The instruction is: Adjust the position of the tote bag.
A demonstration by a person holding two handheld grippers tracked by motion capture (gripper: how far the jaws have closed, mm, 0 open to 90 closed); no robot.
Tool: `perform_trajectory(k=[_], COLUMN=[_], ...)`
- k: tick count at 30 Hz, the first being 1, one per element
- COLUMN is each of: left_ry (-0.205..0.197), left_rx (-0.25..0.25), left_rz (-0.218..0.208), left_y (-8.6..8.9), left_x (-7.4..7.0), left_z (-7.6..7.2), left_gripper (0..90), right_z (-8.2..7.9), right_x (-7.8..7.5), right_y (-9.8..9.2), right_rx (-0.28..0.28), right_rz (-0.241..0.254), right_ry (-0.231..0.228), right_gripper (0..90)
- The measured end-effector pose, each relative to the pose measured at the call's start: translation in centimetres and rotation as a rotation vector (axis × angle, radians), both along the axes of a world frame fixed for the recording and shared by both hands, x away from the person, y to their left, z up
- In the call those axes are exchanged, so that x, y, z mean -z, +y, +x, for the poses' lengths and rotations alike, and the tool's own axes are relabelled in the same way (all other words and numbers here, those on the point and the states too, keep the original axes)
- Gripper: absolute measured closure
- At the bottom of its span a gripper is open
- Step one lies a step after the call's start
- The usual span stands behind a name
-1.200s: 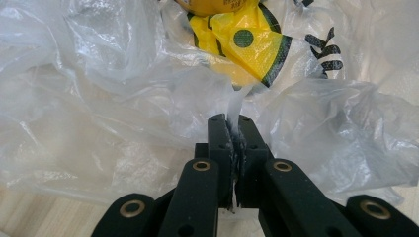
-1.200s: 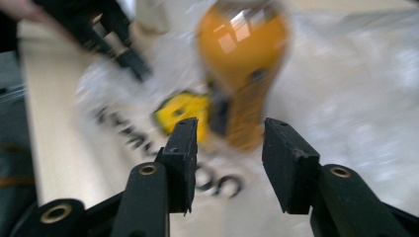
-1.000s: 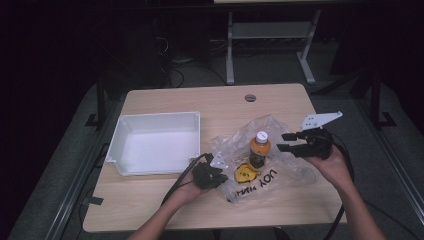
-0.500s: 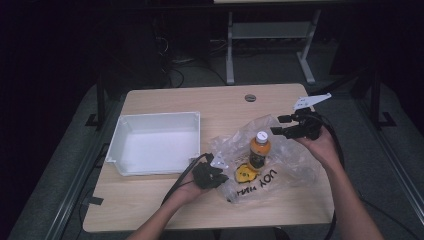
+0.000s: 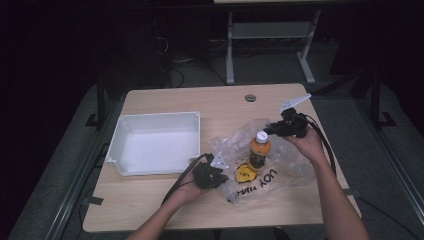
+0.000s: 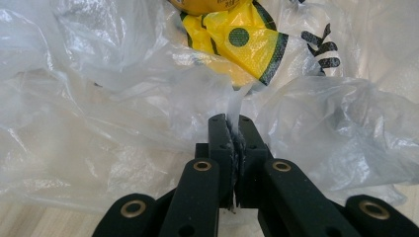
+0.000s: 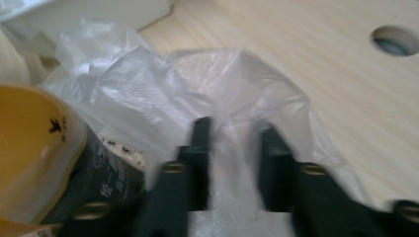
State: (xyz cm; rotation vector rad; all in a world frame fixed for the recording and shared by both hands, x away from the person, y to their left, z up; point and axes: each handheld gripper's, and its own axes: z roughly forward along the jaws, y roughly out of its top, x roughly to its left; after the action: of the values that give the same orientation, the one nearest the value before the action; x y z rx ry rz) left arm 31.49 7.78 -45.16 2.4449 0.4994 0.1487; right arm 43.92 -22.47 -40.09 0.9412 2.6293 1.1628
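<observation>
Grip check, nearest first: my left gripper (image 6: 232, 129) has its jaws clamped on a fold of the clear plastic bag (image 5: 280, 165), anchoring its near-left edge on the table (image 5: 165, 210). Farther right, just beside the upright orange bottle (image 5: 259, 150) inside the bag, my right gripper (image 5: 270, 130) has just been closing; film lies between jaws that are apart in the blurred right gripper view, apparently to spread the mouth.

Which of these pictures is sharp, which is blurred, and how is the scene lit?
Left gripper view: sharp, fingers pinching the clear plastic bag. Right gripper view: motion-blurred fingers and bag. High view: table lit, surroundings dark.
</observation>
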Motion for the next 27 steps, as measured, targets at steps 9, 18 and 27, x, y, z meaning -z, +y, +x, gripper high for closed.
perform_trajectory(k=[9,18,27], left_ry=[0.002,0.005,0.000], left_rx=[-0.002,-0.009,-0.013], left_rz=[-0.005,-0.016,-0.016], left_y=[0.2,0.3,0.5], left_x=[0.1,0.2,0.2], left_z=[-0.1,-0.2,-0.3], left_gripper=[88.0,88.0,88.0], right_z=[0.4,0.1,-0.1], right_x=[3.0,5.3,5.8], right_y=[0.5,0.3,-0.4], right_rx=[0.027,0.062,0.091], right_rz=[-0.131,-0.174,-0.143], right_ry=[0.077,0.109,0.115], right_gripper=[88.7,88.8,88.7])
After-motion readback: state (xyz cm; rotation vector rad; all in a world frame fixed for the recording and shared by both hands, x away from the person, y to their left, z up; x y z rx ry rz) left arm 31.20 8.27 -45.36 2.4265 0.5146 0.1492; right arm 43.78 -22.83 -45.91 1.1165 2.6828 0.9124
